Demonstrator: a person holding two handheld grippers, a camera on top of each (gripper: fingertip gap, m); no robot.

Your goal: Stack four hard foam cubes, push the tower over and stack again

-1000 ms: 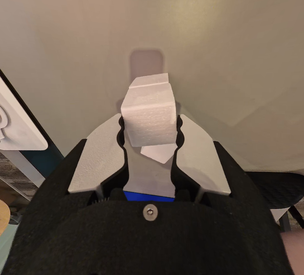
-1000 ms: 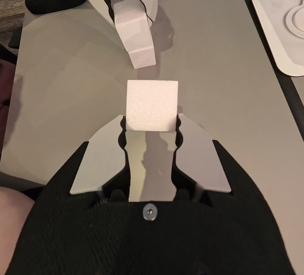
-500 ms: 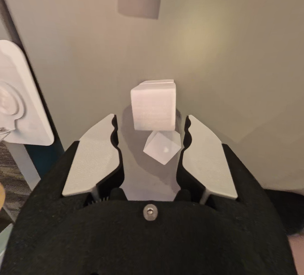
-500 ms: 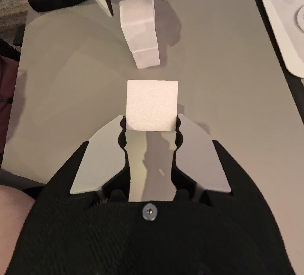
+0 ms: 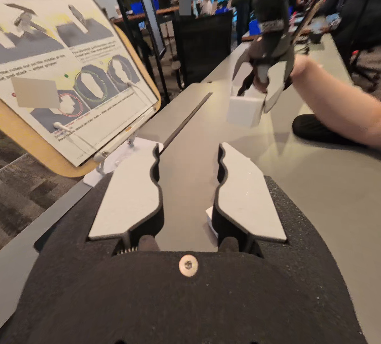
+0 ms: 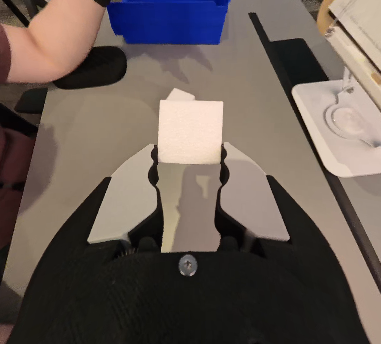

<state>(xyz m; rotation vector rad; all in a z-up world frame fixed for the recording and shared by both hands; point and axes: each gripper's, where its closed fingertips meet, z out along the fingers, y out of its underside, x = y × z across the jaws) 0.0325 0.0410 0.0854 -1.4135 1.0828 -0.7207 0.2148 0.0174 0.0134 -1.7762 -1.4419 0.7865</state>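
Left gripper [image 5: 188, 155] has lifted off the stack; fingers spread, empty. Right gripper [image 6: 188, 149] pinches a foam cube [image 6: 190, 131]; stacked cube [image 6: 180, 95] at 12 o'clock behind it.

a grey table [image 6: 82, 148] fills the frame. on it lie a blue bin [image 6: 171, 18] at top centre, a white stand base [image 6: 329, 128] at right, and a foam cube [image 6: 181, 95] mid-frame.
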